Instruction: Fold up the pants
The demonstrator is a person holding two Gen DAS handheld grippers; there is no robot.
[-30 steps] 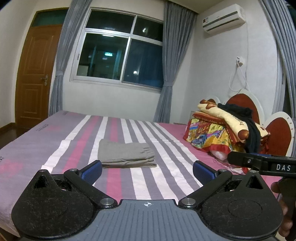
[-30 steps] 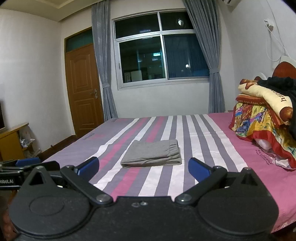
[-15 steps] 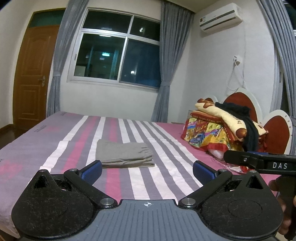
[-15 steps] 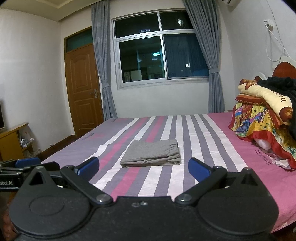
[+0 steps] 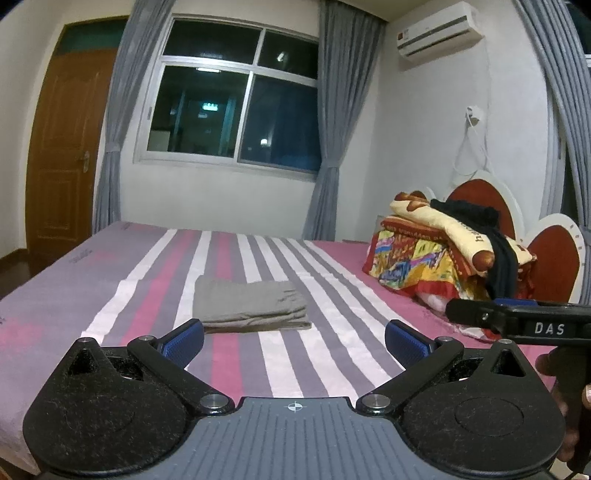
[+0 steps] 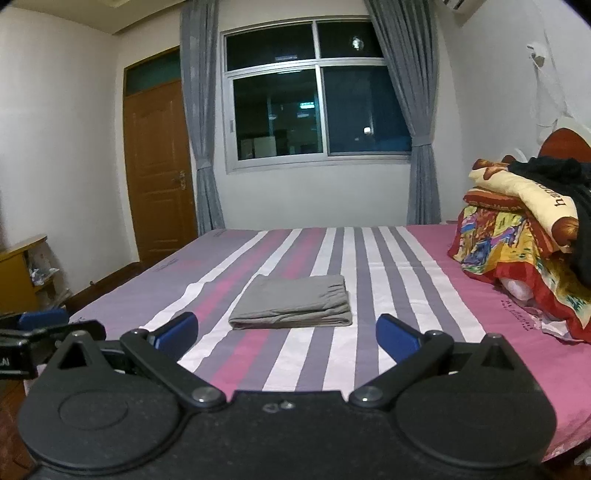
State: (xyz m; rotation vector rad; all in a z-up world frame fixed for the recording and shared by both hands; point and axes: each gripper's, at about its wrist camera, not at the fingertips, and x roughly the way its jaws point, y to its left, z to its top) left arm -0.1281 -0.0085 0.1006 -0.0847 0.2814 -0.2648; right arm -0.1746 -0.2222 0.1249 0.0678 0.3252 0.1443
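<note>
- 1 pair of grey pants [image 5: 253,304] [image 6: 293,302], already folded into a flat rectangle, lies on the bed [image 5: 110,295] [image 6: 424,280] approx. mid-mattress, on the striped part of the sheet.
- 2 hand-held grippers in play. Left hand-held gripper [image 5: 293,341]: jaws spread wide, 2 blue pads, nothing between them; it hangs just short of the pants, near edge of the folded stack showing between the fingers, no contact.
- Right hand-held gripper [image 6: 286,334]: likewise wide open, 2 blue pads, empty, on the near side of the pants and apart from them.
- In the left wrist view the other tool pokes in from the right of the pants, "DAS" on its bar; part of a hand [image 5: 569,413] shows under it.
- In the right wrist view the left tool's tip sits at the frame edge, left of the pants.
- 1 heap of bedding [image 5: 436,258] [image 6: 517,236] right of the pants, by the red-and-white headboard [image 5: 554,258]: colourful quilts w/ 1 black garment [image 5: 491,240] draped on top.
- Beyond the pants, on the far wall: 1 window [image 5: 236,107] [image 6: 317,92], dark outside, 2 grey curtains beside it, 1 each side.
- 1 wooden door [image 5: 62,158] [image 6: 159,173] left of the pants; 1 AC unit [image 5: 439,31] high up to their right.
</note>
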